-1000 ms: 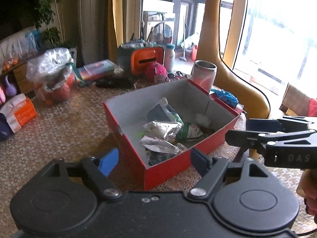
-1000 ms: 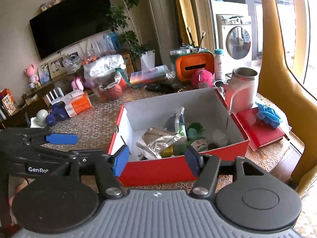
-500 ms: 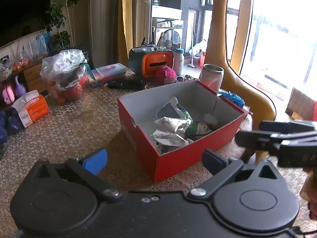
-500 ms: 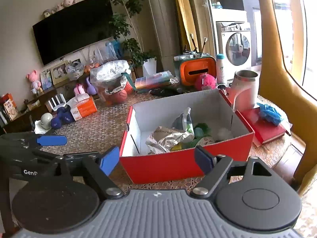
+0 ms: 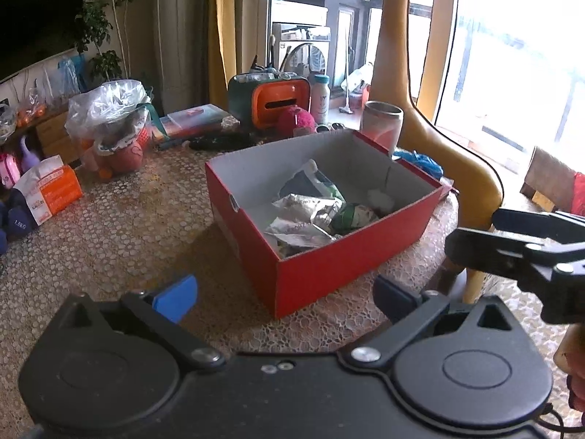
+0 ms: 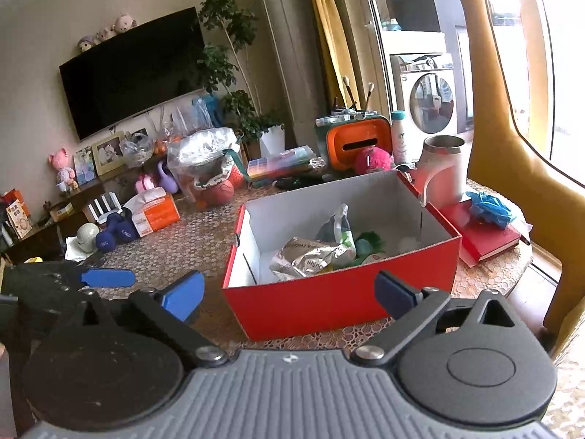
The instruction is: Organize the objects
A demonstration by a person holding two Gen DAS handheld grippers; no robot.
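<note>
Red shoebox (image 5: 321, 219) sits open on the lace-covered counter (image 5: 120, 226), foil snack bag (image 5: 307, 216) and other packets inside. Left claw (image 5: 283, 294) spread wide, empty. Right claw (image 6: 289, 294) has just been opening, nothing between its jaws.

Risks, as judged: box sits near the counter's edge, so a shove could slide it off. The steel tumbler (image 6: 440, 172) touching its far corner could tip.

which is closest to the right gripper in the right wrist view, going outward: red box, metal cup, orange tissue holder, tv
From the right gripper:
1. red box, just ahead on the table
2. metal cup, behind the box, right
3. orange tissue holder, table's far edge
4. tv, back wall, left
</note>
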